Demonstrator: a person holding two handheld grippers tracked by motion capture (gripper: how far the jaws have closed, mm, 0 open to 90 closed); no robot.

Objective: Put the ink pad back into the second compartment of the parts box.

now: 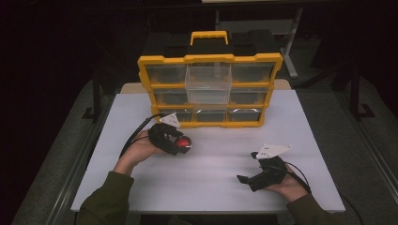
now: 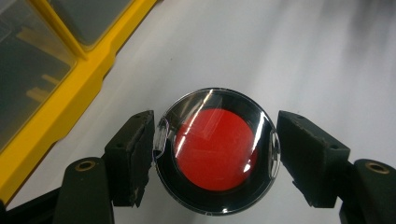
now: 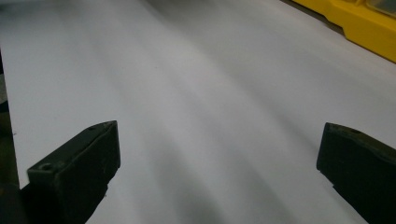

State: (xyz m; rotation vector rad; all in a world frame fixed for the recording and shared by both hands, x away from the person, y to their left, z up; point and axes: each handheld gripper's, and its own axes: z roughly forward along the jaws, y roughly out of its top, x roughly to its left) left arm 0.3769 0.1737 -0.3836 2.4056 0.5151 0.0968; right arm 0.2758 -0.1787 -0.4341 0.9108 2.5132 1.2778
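Red-centred and clear-walled, the round case [image 2: 215, 151] sits clamped between the left tool's [image 1: 180, 144] pads, just in front of the yellow drawer cabinet [image 1: 210, 89]. Right tool [image 1: 248, 179] rests low on the white worktop [image 1: 220, 173], well apart, jaws spread wide with nothing between them.

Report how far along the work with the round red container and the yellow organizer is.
Done: the middle drawer in the top row of the yellow organizer stands pulled out and looks empty. In hand: the left tool is shut on the round red container, held near the organizer's bottom row. Left, probably: getting the container into a drawer and closing it. The right tool waits open over the white table.
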